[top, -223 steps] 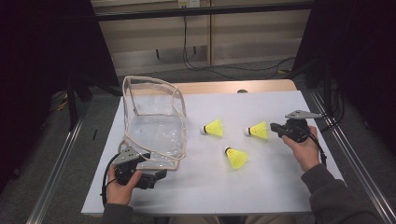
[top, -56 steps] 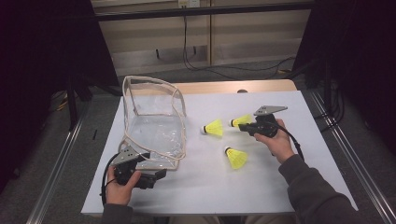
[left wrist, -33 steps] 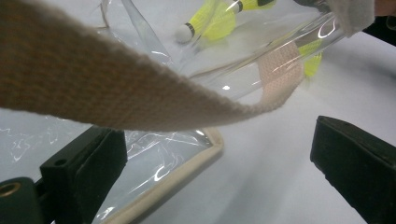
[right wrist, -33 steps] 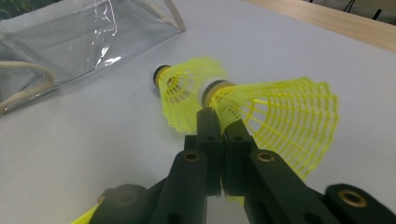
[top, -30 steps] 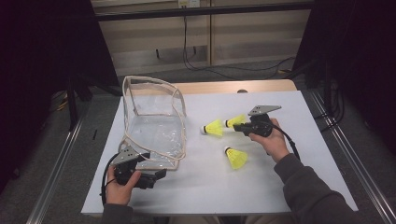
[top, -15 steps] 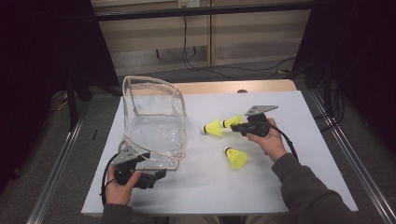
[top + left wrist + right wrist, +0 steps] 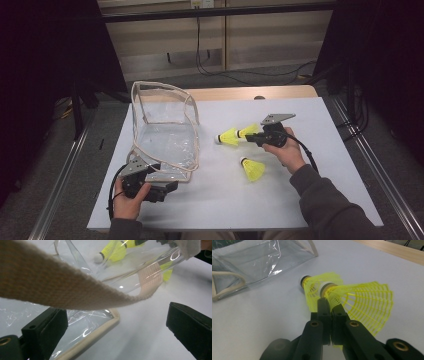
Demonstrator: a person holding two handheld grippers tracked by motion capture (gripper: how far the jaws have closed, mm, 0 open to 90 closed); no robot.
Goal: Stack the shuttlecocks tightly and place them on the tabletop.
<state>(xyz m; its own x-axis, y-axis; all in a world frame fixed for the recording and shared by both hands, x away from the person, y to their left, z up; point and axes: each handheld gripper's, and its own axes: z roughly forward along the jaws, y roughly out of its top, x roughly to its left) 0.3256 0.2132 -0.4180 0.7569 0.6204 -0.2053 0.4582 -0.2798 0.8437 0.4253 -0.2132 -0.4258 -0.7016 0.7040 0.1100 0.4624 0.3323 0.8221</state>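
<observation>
Right gripper [image 7: 329,303] fingers clamped on the skirt of a yellow shuttlecock [image 7: 359,303], held level over the desk [image 7: 310,120], nose beside a second shuttlecock [image 7: 229,137]. Right forearm angles in from bottom right. Left gripper [image 7: 167,189] fingers apart at the clear bag's [image 7: 165,142] near edge, hand low on desk.

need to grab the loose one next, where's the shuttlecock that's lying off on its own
In the high view the lone shuttlecock lies on the white table, right of centre, just near-side of the right hand-held gripper and well right of the clear bag.
</observation>
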